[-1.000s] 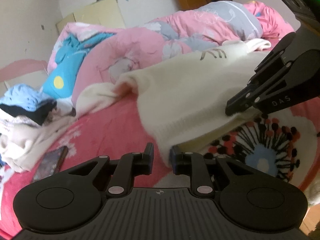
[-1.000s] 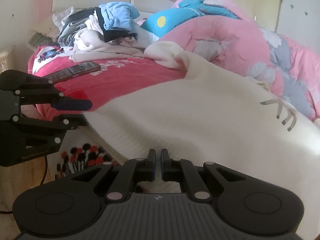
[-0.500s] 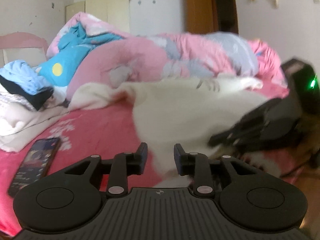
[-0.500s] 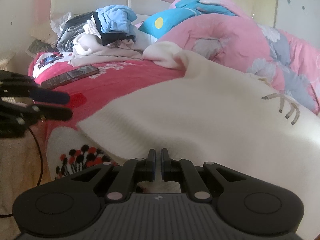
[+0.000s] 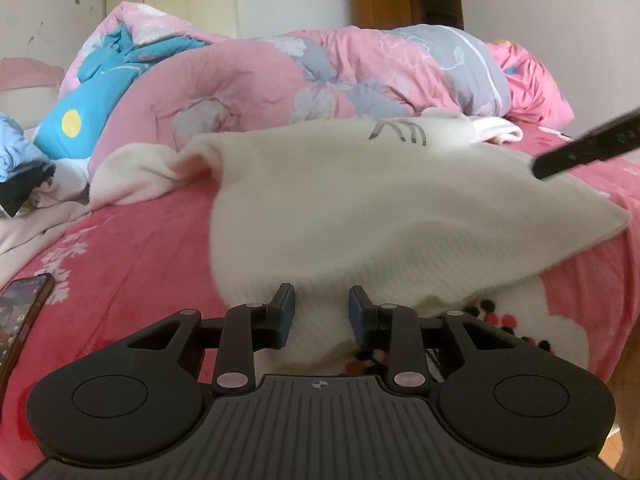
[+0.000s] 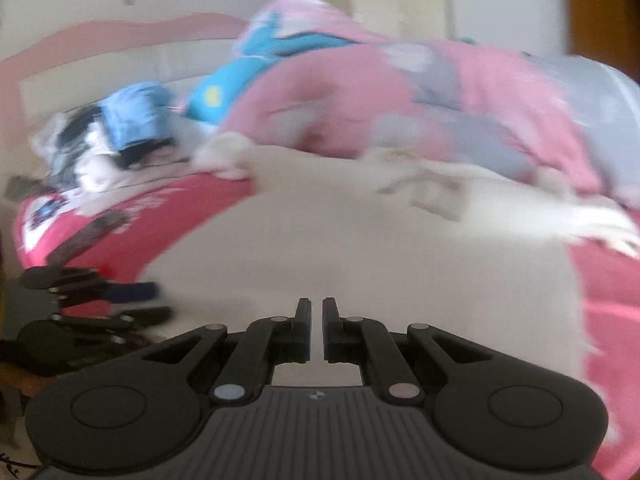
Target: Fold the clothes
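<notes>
I am folding the white sweater (image 5: 360, 208), which is lying spread on the red bed (image 5: 132, 264). My left gripper (image 5: 321, 316) has its jaws partly apart around the near hem, and they are not pinching it. My right gripper (image 6: 316, 328) has its jaws almost closed; the cloth seems to be caught between them, but the picture is blurry. To do this well, I think I should grab the hem with both sides and lift evenly. I am seeing no boxes or baskets, only a pile of clothes (image 5: 24, 176) and a phone (image 5: 18, 312).
</notes>
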Demonstrator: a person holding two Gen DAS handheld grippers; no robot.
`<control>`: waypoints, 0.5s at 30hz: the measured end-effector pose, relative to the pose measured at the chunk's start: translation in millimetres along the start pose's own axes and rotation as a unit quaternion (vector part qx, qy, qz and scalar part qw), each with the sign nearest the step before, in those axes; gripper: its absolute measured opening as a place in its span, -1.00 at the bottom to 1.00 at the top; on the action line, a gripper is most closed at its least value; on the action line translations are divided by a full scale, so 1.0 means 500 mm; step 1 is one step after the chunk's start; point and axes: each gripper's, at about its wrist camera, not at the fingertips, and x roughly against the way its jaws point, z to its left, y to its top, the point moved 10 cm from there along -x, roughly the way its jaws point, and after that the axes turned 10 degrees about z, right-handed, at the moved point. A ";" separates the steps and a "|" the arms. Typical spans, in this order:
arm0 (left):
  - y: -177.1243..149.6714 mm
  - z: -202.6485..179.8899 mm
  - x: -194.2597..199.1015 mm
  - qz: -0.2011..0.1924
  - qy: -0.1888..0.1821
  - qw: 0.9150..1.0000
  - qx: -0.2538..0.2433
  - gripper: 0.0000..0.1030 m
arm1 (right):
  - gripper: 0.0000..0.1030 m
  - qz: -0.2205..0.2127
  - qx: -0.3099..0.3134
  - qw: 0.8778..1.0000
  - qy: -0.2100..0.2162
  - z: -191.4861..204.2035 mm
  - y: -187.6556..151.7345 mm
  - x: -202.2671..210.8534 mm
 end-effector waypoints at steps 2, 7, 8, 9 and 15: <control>0.002 -0.003 0.000 -0.001 0.002 1.000 -0.001 -0.42 | -0.89 0.015 -0.014 1.000 -0.006 -0.027 -0.013 0.008; 0.003 -0.001 0.000 -0.004 0.001 1.000 -0.001 -0.41 | -0.89 0.073 0.001 0.997 -0.011 -0.017 -0.040 -0.060; 0.003 -0.001 0.000 -0.005 0.002 1.000 -0.002 -0.41 | -0.89 0.083 0.006 0.996 -0.028 -0.021 -0.041 -0.082; 0.003 -0.001 0.000 -0.006 0.002 1.000 -0.004 -0.41 | -0.92 0.083 0.009 0.996 -0.041 -0.028 -0.035 -0.103; 0.003 -0.002 -0.001 -0.014 0.006 1.000 -0.013 -0.41 | -0.93 0.066 -0.036 0.995 -0.065 -0.080 0.011 -0.141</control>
